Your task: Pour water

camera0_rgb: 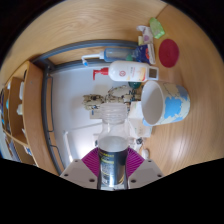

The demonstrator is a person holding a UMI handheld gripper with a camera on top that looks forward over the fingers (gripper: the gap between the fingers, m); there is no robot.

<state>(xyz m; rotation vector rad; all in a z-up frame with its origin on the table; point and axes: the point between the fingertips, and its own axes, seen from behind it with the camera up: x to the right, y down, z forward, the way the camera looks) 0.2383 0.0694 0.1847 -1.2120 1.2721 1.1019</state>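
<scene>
Silver metal cup, cylindrical, upright, rim up, held between the gripper fingers w/ purple pads pressed on both sides. Contents not visible.

White bowl-like container w/ blue pattern on outer wall, sitting on wooden tabletop beyond and to the right of the cup, well apart from it. Open top turned toward the cup's side, white interior showing; water level can't be told. Upright, not tilted as far as can be judged.
</scene>
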